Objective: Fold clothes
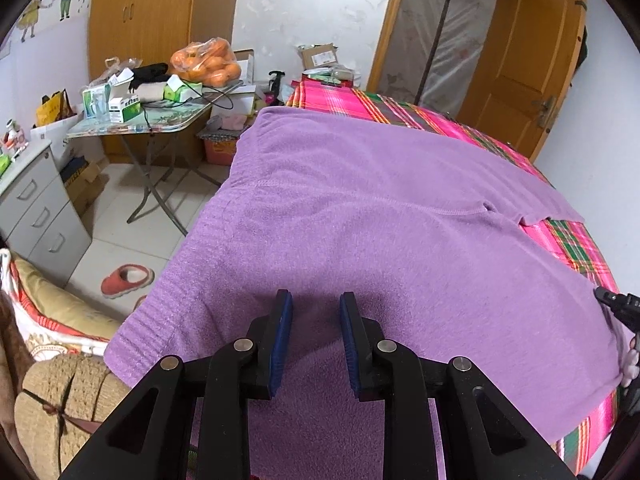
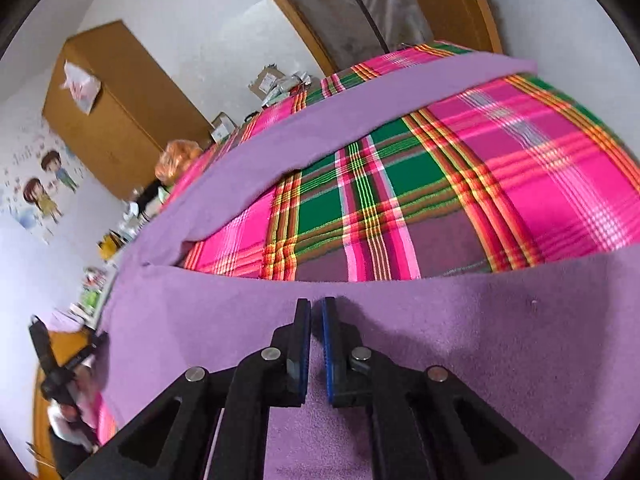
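A purple fleece garment (image 1: pixel 360 208) lies spread over the bed; its ribbed hem (image 1: pixel 152 320) hangs at the left edge. My left gripper (image 1: pixel 316 300) hovers low over the near part, jaws apart, with cloth showing in the gap but not pinched. In the right wrist view the garment (image 2: pixel 460 320) crosses the foreground and a long purple strip (image 2: pixel 360 108) runs behind. My right gripper (image 2: pixel 316 304) sits at the garment's far edge, its blue pads (image 2: pixel 306 344) nearly together with purple cloth in the slit. The right gripper's black tip (image 1: pixel 618 308) shows at the left view's right edge.
A pink and green plaid bedspread (image 2: pixel 500 184) covers the bed. Left of the bed stand a cluttered folding table (image 1: pixel 152 120) with a bag of oranges (image 1: pixel 208 62), a grey drawer unit (image 1: pixel 36 208), and a red slipper (image 1: pixel 126 280) on the tiled floor. A wooden door (image 1: pixel 532 52) stands behind.
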